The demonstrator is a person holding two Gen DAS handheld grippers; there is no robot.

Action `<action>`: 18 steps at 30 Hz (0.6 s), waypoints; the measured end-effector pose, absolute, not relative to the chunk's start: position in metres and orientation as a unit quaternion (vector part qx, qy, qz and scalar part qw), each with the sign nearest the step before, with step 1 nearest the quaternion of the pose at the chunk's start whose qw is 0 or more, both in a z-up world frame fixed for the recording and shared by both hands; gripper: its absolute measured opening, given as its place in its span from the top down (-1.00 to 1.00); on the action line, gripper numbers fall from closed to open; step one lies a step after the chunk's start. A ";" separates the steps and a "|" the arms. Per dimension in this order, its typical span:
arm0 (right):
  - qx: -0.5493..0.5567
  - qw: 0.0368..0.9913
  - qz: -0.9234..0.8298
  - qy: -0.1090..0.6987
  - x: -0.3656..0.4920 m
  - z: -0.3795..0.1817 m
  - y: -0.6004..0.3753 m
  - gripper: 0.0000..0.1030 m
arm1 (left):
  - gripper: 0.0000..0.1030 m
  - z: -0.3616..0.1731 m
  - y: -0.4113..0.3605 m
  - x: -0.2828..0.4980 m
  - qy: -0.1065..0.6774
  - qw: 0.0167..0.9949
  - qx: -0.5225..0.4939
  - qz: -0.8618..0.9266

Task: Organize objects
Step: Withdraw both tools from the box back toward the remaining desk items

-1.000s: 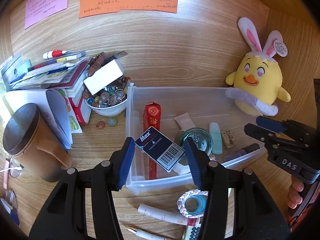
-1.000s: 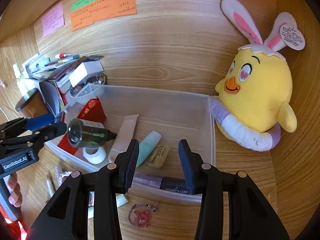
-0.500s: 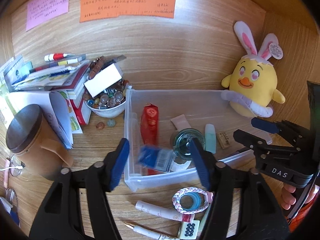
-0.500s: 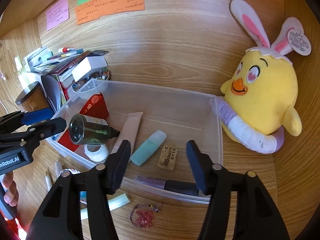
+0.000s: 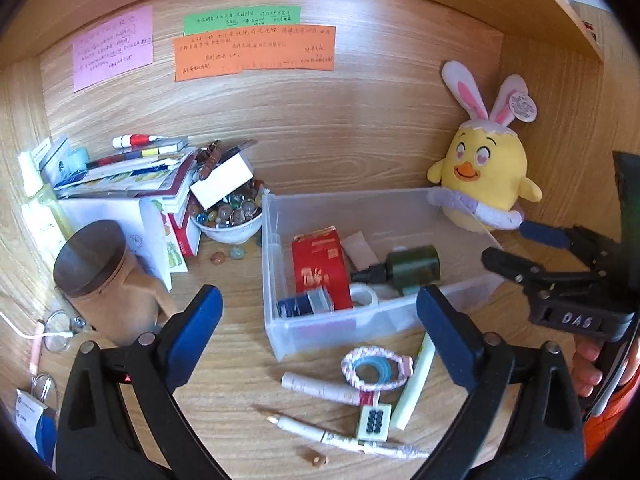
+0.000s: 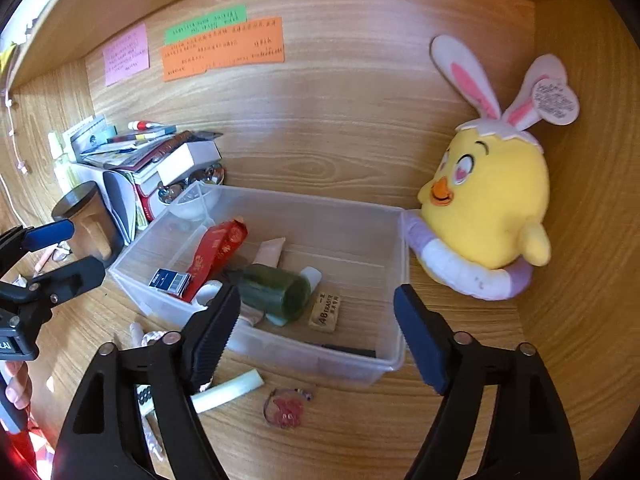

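A clear plastic bin (image 5: pixel 276 332) (image 6: pixel 280 204) stands on the wooden desk. It holds a red box (image 5: pixel 318 268) (image 6: pixel 218 250), a small blue staple box (image 5: pixel 304 304) (image 6: pixel 170 280), a dark green bottle (image 5: pixel 412 266) (image 6: pixel 276 292), a tape roll (image 5: pixel 364 296), a tube and an eraser (image 6: pixel 326 312). My left gripper (image 5: pixel 320 324) is open and empty, in front of the bin. My right gripper (image 6: pixel 318 320) is open and empty, at the bin's near wall; it also shows in the left wrist view (image 5: pixel 516 248).
Loose on the desk before the bin: hair ties (image 5: pixel 374 368), a white tube (image 5: pixel 320 388), a pen (image 5: pixel 332 434), a pale green stick (image 5: pixel 416 384) (image 6: pixel 228 392), a red charm (image 6: pixel 286 406). A brown jar (image 5: pixel 96 276), marble bowl (image 5: pixel 228 220), book stack, plush chick (image 5: pixel 484 176) (image 6: pixel 488 204).
The left gripper let go of the blue staple box, which now lies in the bin, then opened wide and drew back. The green bottle tipped over. The right gripper also opened wider and backed off.
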State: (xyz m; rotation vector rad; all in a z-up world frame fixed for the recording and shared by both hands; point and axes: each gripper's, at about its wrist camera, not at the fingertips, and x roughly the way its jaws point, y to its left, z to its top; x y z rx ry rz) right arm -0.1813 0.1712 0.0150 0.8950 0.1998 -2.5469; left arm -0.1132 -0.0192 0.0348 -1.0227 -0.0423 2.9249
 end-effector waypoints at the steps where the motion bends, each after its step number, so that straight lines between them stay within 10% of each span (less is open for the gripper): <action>1: 0.321 0.216 -0.919 0.072 -0.178 0.016 0.173 -0.57 | -0.94 0.033 -0.020 -0.110 -0.014 0.023 -0.333 0.943; 18: 0.348 0.213 -0.908 0.100 -0.139 -0.010 0.187 -0.58 | -0.95 -0.016 -0.041 -0.073 -0.041 0.012 -0.392 0.919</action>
